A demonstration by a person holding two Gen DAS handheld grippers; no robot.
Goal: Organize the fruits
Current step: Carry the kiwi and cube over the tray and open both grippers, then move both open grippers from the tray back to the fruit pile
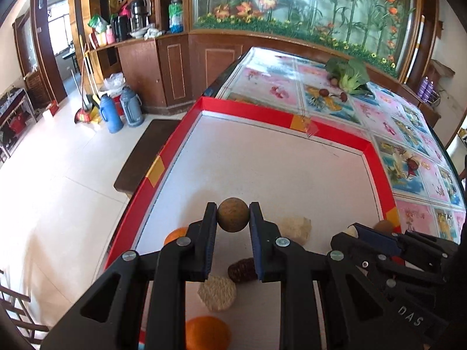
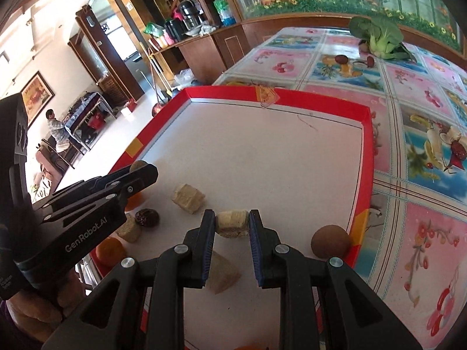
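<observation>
Left wrist view: the left claw (image 1: 233,215) tilts down over the red-rimmed tray (image 1: 292,116), clenched on a brown round fruit (image 1: 233,215) above the tray's near part. The right claw (image 1: 357,230) beside it reads "DAS".

Right wrist view: the right claw (image 2: 232,224) tilts down, gripping a pale cylindrical piece (image 2: 232,224). The left claw (image 2: 140,172) reads "GenRobot.AI".

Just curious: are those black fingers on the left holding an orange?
No, the left gripper is shut on a round brown ball; an orange lies on the red-rimmed tray.
</observation>
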